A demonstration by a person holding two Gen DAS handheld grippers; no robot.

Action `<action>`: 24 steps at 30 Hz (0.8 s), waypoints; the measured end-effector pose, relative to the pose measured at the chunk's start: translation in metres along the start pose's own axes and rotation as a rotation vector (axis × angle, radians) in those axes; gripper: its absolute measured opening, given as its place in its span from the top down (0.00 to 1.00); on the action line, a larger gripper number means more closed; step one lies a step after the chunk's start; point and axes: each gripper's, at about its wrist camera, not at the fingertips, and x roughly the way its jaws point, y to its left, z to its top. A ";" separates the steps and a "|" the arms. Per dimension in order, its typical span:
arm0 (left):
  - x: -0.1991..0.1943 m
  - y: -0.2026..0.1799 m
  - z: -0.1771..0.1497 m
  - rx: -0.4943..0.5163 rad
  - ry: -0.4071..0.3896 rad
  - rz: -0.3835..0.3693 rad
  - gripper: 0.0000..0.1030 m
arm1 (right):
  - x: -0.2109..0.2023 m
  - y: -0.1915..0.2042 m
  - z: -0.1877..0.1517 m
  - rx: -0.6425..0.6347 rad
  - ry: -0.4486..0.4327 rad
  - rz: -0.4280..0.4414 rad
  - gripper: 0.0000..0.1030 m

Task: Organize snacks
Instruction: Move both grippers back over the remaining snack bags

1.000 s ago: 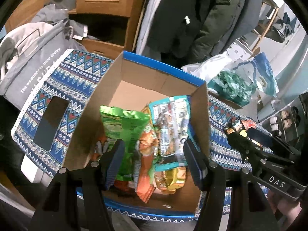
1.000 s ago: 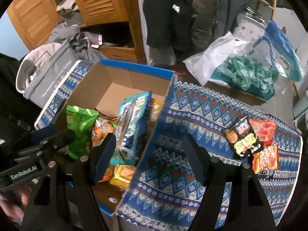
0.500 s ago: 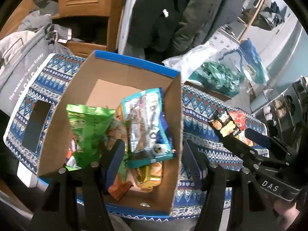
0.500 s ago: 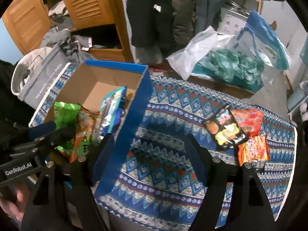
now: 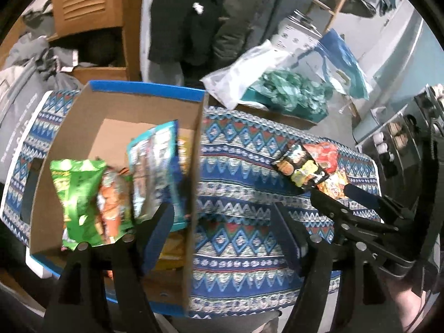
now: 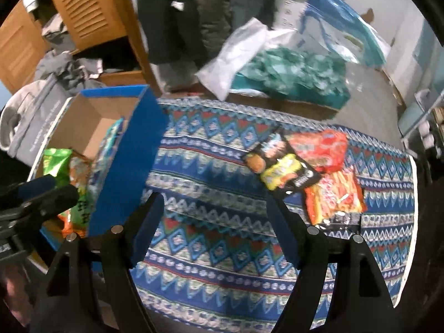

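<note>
A cardboard box (image 5: 138, 105) with blue outer walls stands at the left end of the patterned tablecloth (image 6: 222, 166). Upright inside it are a green bag (image 5: 75, 194), an orange packet (image 5: 111, 202) and a light blue packet (image 5: 155, 166). At the cloth's right end lie a black packet (image 6: 280, 169), a red packet (image 6: 319, 149) and an orange striped packet (image 6: 335, 197). My left gripper (image 5: 222, 222) hangs above the box's right wall, its jaws opening with nothing between them. Over the bare cloth, left of the loose packets, my right gripper (image 6: 215, 211) is open and holds nothing.
Beyond the table's far edge lies a white plastic bag with teal fabric (image 6: 277, 77). Dark coats (image 5: 194, 14) hang behind, next to a wooden louvred cabinet (image 6: 91, 14). A grey bag (image 6: 36, 105) sits at the far left. A dark flat object (image 5: 27, 188) lies left of the box.
Both grippers have moved right, away from over the box's contents toward the loose packets. The left jaws stand wider than before.
</note>
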 end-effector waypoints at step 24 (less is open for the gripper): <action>0.128 -0.077 0.066 0.015 0.208 0.042 0.21 | 0.083 -0.139 0.054 -0.004 0.170 -0.226 0.20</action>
